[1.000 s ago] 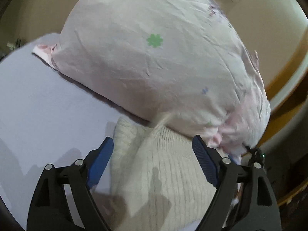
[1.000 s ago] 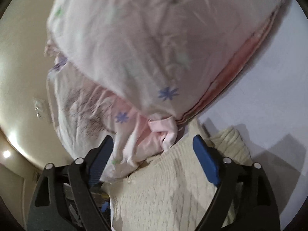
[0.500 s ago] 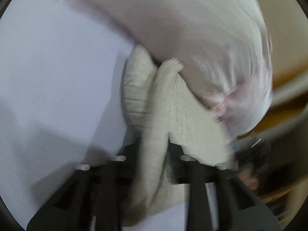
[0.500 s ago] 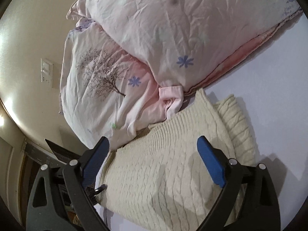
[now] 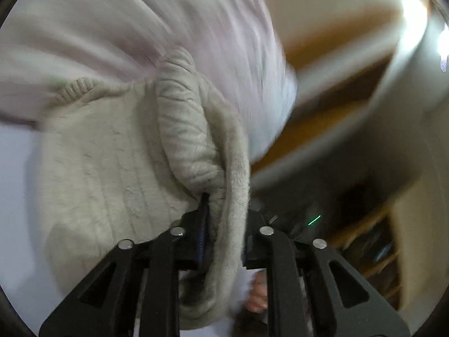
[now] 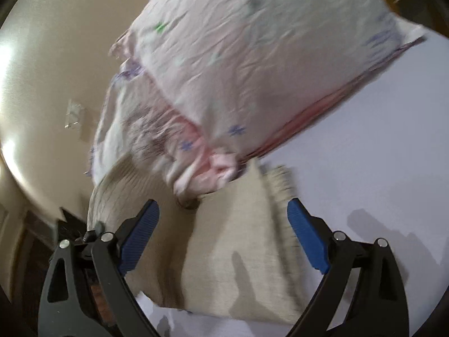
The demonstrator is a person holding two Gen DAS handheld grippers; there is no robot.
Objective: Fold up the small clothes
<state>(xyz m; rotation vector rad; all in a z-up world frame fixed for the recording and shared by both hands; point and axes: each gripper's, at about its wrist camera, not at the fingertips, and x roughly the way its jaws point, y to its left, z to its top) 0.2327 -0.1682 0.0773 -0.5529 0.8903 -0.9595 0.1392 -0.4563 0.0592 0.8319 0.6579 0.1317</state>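
Observation:
A cream knit sweater (image 5: 112, 154) lies on a pale lavender bed sheet (image 6: 378, 154). My left gripper (image 5: 221, 224) is shut on a bunched edge of the sweater and lifts that fold up from the sheet. In the right wrist view the sweater (image 6: 233, 247) lies flat below my right gripper (image 6: 221, 236), which is open and empty just above it. Both views are blurred by motion.
Two pale pink flowered pillows (image 6: 252, 64) rest against the sweater's far edge and also show in the left wrist view (image 5: 140, 28). A cream wall (image 6: 50, 64) with a switch plate stands behind. The wooden bed frame (image 5: 336, 106) and the bed's edge are at the right.
My left gripper closed on the sweater's edge and raised it, swinging to the right. My right gripper stayed open and drew back a little above the sweater.

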